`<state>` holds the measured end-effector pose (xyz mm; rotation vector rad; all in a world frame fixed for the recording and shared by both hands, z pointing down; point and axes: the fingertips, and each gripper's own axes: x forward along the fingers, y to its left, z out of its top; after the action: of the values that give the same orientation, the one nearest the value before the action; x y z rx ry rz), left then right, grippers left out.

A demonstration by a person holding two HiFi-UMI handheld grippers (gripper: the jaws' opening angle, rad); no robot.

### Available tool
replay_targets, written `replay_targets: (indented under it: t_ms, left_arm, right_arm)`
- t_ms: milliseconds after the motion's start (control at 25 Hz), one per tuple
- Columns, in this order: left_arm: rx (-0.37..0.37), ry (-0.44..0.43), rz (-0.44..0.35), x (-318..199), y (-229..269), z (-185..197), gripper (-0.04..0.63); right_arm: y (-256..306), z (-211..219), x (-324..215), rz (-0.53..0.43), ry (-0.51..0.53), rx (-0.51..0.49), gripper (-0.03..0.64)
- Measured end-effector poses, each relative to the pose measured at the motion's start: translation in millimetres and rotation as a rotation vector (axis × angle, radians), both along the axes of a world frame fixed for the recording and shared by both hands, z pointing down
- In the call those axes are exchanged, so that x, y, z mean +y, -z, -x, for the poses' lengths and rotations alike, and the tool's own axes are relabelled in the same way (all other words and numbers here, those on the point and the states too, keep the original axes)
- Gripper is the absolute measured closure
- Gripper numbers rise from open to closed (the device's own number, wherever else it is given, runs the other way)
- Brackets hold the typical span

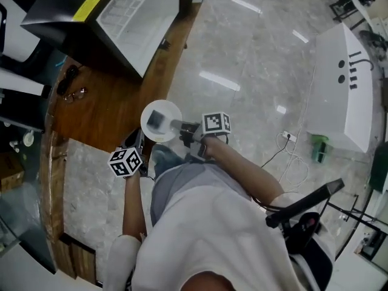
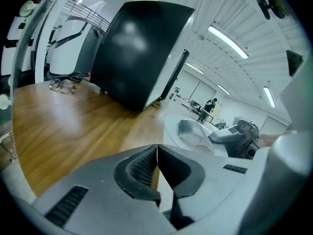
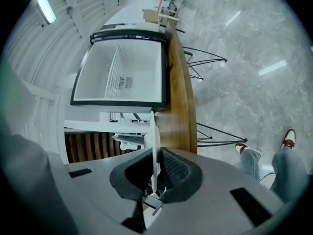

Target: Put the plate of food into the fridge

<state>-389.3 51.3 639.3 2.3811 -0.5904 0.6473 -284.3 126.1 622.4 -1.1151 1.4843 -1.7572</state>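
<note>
A white plate (image 1: 159, 121) with a wrapped portion of food is held in the air above the near edge of the wooden table (image 1: 115, 105). My right gripper (image 1: 183, 128) is shut on the plate's right rim. The right gripper view shows that rim (image 3: 154, 131) edge-on between the pads of the right gripper (image 3: 155, 155). My left gripper (image 1: 137, 140) hangs just below and left of the plate, shut with nothing in it. In the left gripper view the left gripper (image 2: 157, 153) has its jaws together, and the plate (image 2: 193, 131) lies ahead to the right. The black fridge (image 1: 130, 17) stands on the table with its door open, showing a white inside (image 3: 122, 75).
A pair of glasses (image 1: 74, 94) lies on the table left of the fridge. A white appliance (image 1: 339, 83) stands on the marble floor at the right, with cables and a green object (image 1: 319, 147) beside it. A black chair (image 1: 303, 208) is behind me at lower right.
</note>
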Motion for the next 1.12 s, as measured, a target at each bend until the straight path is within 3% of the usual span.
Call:
replay_targets:
  t_ms: [200, 360, 520, 720, 840, 1000, 1120]
  left_arm:
    - [0.038, -0.089, 0.0, 72, 9, -87, 0.575]
    - [0.072, -0.177, -0.014, 184, 16, -224, 0.575]
    - [0.118, -0.238, -0.04, 232, 42, -323, 0.575]
    - [0.144, -0.246, -0.172, 222, 66, -418, 0.577]
    - [0.154, -0.243, -0.243, 215, 78, -445, 0.577]
    - [0.182, -0.252, -0.269, 196, 92, -463, 0.577]
    - [0.184, -0.262, -0.258, 124, 92, -538, 0.577]
  right_arm:
    - [13, -73, 83, -0.001, -0.076, -0.026, 0.58]
    - [22, -196, 199, -0.027, -0.14, -0.038, 0.58]
    - [45, -288, 246, -0.055, -0.211, -0.054, 0.58]
    - [58, -385, 238, -0.099, -0.276, -0.011, 0.58]
    - [64, -412, 234, -0.134, -0.305, 0.007, 0.58]
    - [78, -426, 219, -0.157, -0.338, -0.015, 0.58]
    - [77, -500, 146, -0.157, -0.339, 0.007, 0.58]
